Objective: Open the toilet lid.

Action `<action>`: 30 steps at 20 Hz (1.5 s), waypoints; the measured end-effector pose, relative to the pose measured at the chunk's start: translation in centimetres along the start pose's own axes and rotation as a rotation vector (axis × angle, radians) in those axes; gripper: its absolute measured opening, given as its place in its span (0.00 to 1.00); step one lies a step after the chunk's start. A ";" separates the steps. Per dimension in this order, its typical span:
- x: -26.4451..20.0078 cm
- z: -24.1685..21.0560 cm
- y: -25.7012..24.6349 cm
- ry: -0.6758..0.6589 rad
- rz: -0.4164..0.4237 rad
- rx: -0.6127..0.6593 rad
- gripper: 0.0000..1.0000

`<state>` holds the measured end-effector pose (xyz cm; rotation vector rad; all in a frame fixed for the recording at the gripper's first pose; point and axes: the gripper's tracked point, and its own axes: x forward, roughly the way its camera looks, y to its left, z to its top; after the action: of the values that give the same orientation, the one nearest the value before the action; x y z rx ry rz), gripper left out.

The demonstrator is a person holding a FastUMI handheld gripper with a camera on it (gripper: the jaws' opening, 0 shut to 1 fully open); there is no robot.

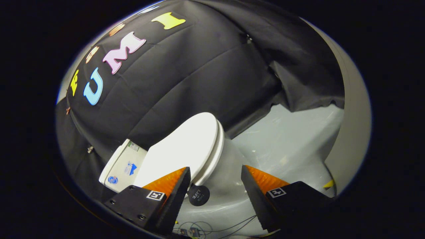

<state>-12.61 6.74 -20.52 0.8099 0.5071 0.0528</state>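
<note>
Jaws spread wide on the gripper (215, 181), holding nothing, and the toilet lid (186, 147) sits shut just ahead, its rim edge between them. Risk now: fingers slide off that smooth curved lip, or hook the seat too.

black cloth wall (186, 83) — grey floor (292, 139), thin cables (229, 225)

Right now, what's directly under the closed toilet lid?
Under the lid the seat shows as a thin white edge, with the bowl below it. The bowl's inside is covered by the lid. The gripper is open, its fingers short of the rim.
</note>
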 end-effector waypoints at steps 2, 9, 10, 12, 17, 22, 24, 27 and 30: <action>0.1 -1.5 -0.1 0.046 0.033 0.099 0.96; 0.4 -4.1 0.2 0.164 0.121 0.504 0.67; 0.4 -4.0 0.1 0.158 0.128 0.518 0.59; 0.4 -4.0 0.8 0.167 0.161 0.554 0.43; 0.1 -3.8 1.5 0.164 0.200 0.514 0.42; 0.3 -3.7 1.4 0.162 0.201 0.531 0.13; 0.2 -3.8 1.5 0.171 0.205 0.546 0.14; 0.2 -3.7 1.5 0.162 0.210 0.539 0.13; 1.7 -4.1 1.2 0.151 0.222 0.549 0.05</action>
<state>-12.82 10.75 -22.75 1.4058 0.5808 0.1860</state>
